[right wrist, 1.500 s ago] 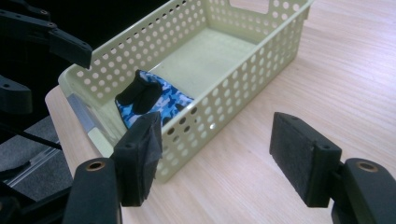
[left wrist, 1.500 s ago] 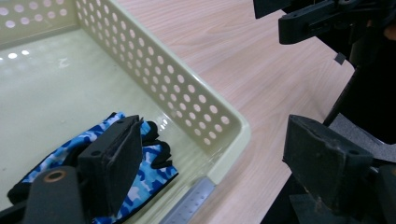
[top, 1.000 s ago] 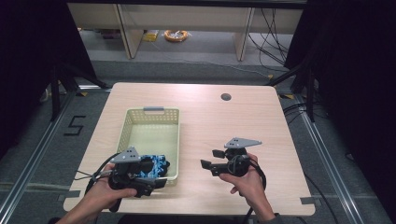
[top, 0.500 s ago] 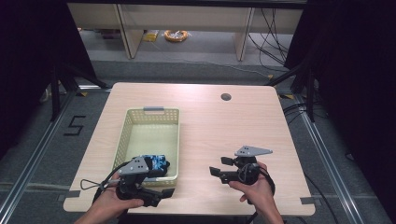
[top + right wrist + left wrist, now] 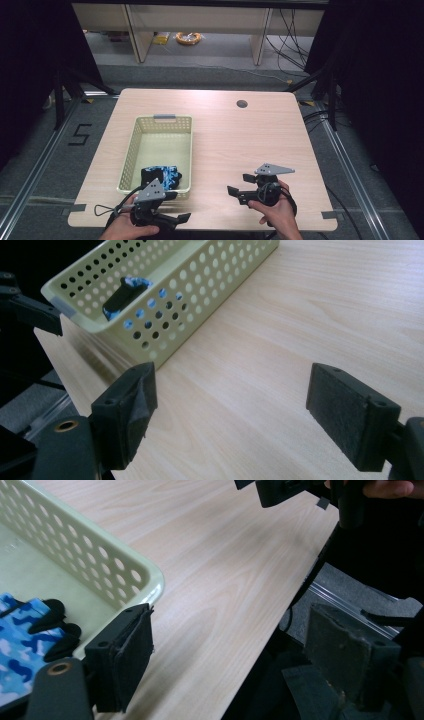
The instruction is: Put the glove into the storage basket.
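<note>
1. The glove (image 5: 162, 176) is lying in the near end of the basket (image 5: 165, 121), touching its near wall; in the left gripper view its blue camouflage cloth and black fingertips are showing at the lower left.
2. The left gripper (image 5: 172, 220) is hovering at the table's (image 5: 240, 140) near edge, just in front of the basket's near right corner, jaws spread wide and holding nothing.
3. The right gripper (image 5: 238, 186) is hanging over bare wood well right of the basket, jaws also spread and empty.
4. Judging from this, the placing step is looking finished, with both tools standing clear of the load.
5. Any next move toward the glove is calling for the left gripper to rise over the basket's rim before dropping in.
6. Room is lying open across the table's middle and far side; the near edge is sitting right under the left gripper, so there is little margin there.
</note>
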Demonstrator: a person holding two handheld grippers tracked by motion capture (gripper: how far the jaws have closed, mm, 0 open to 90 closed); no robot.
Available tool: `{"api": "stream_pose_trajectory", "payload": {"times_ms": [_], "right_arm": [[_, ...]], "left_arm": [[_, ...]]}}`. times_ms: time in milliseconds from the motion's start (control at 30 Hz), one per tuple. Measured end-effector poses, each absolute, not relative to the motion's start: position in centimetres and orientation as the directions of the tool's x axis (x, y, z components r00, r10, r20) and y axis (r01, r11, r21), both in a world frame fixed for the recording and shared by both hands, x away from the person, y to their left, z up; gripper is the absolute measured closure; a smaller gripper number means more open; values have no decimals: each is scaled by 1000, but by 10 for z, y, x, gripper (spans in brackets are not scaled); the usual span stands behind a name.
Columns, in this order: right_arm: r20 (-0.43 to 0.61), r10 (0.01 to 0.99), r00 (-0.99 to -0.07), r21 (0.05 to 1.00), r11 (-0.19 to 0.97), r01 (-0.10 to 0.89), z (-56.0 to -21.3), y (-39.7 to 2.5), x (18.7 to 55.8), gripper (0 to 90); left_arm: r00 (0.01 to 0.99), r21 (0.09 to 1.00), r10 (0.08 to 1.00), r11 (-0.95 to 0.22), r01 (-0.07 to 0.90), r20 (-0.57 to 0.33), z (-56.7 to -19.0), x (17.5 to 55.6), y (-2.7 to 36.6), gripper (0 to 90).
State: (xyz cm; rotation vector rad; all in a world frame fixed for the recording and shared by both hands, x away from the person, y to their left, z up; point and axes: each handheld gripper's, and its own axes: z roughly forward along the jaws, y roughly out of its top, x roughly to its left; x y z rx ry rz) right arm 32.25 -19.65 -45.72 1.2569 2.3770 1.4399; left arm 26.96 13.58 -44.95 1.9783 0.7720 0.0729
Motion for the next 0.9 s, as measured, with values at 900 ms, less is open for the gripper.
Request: {"api": "stream_pose_trajectory", "payload": {"times_ms": [900], "right_arm": [[314, 689, -653, 749, 243, 616, -476, -203, 298, 213]], "left_arm": [[820, 755, 537, -449, 477, -199, -481, 259, 136, 186]]}}
